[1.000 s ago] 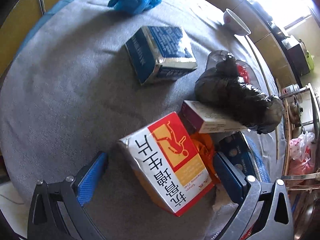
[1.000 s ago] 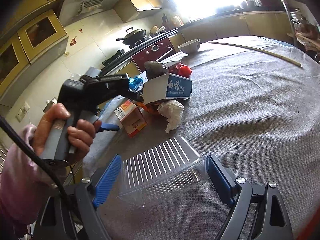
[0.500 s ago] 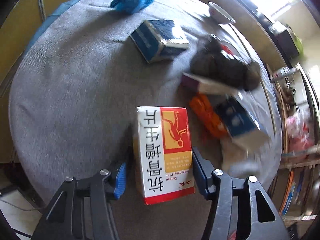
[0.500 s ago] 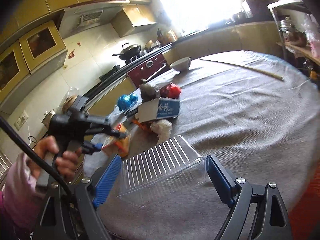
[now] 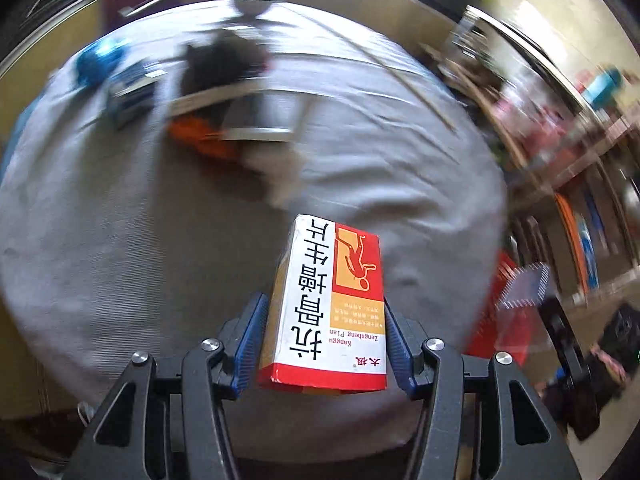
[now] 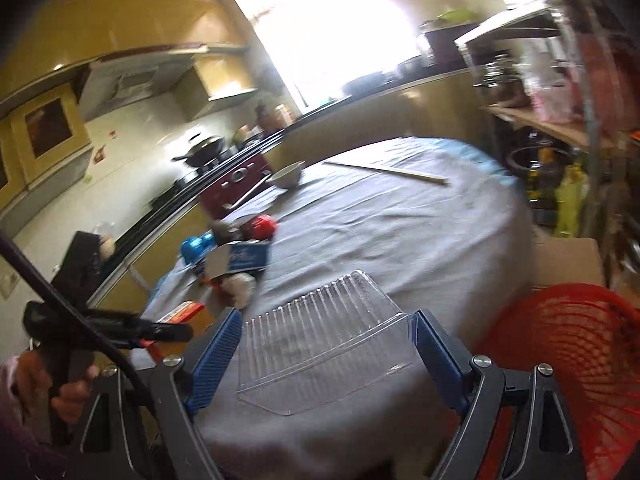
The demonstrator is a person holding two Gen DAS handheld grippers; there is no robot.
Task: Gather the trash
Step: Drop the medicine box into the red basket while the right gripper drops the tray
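My left gripper [image 5: 326, 330] is shut on a red, white and orange medicine box [image 5: 332, 308] and holds it above the grey round table [image 5: 120, 240]. My right gripper [image 6: 326, 344] is shut on a clear ribbed plastic tray [image 6: 324, 348] near the table's edge. The left gripper with its box also shows in the right wrist view [image 6: 172, 330], held by a hand at lower left. A red mesh bin [image 6: 576, 360] stands on the floor to the right; it also shows in the left wrist view [image 5: 504, 312].
A trash pile lies on the table: a black bag [image 5: 220, 64], blue boxes [image 6: 248, 256], orange wrapper [image 5: 200, 140], white wad [image 6: 240, 288], blue bag [image 6: 196, 246], red item [image 6: 260, 226]. A bowl [image 6: 286, 176] and a long stick [image 6: 388, 170] lie farther back. Shelves stand at right.
My left gripper has closed on the medicine box, lifted it and swung right, away from the pile. My right gripper with the tray has pulled back toward the table edge; the red bin came into view.
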